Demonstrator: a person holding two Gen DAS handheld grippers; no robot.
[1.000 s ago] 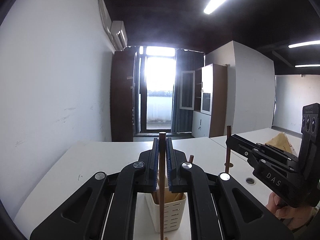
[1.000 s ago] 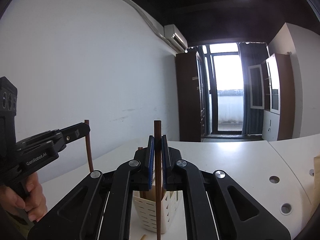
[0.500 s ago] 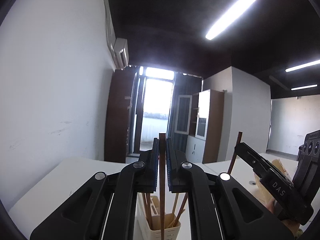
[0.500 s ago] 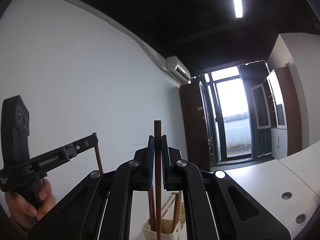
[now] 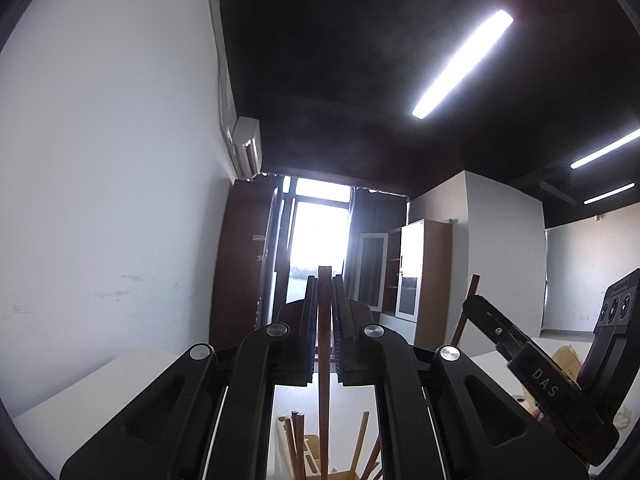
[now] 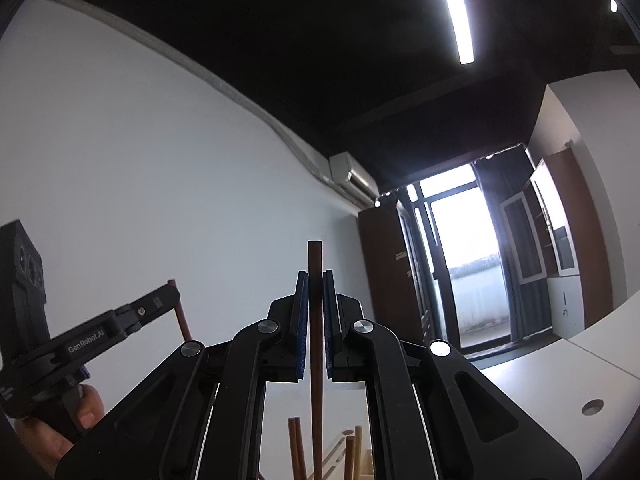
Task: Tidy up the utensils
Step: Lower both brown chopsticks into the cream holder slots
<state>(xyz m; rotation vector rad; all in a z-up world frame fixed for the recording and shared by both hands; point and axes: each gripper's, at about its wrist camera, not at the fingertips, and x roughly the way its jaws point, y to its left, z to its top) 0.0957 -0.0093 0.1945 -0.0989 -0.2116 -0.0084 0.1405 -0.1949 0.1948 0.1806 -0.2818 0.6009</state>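
Holding one brown stick point(image 5: 324, 364) tight in left tool point(image 5: 324, 312), another stick point(image 6: 315, 344) in right tool point(image 6: 315, 304); more sticks standing in white holder point(image 5: 310, 446) below.

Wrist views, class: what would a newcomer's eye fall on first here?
First, the brown chopstick standing upright, clamped in the left tongs, and a second chopstick clamped the same way in the right tongs. Next, the bright window at the far end of the room, and below the tongs more chopsticks in a holder.
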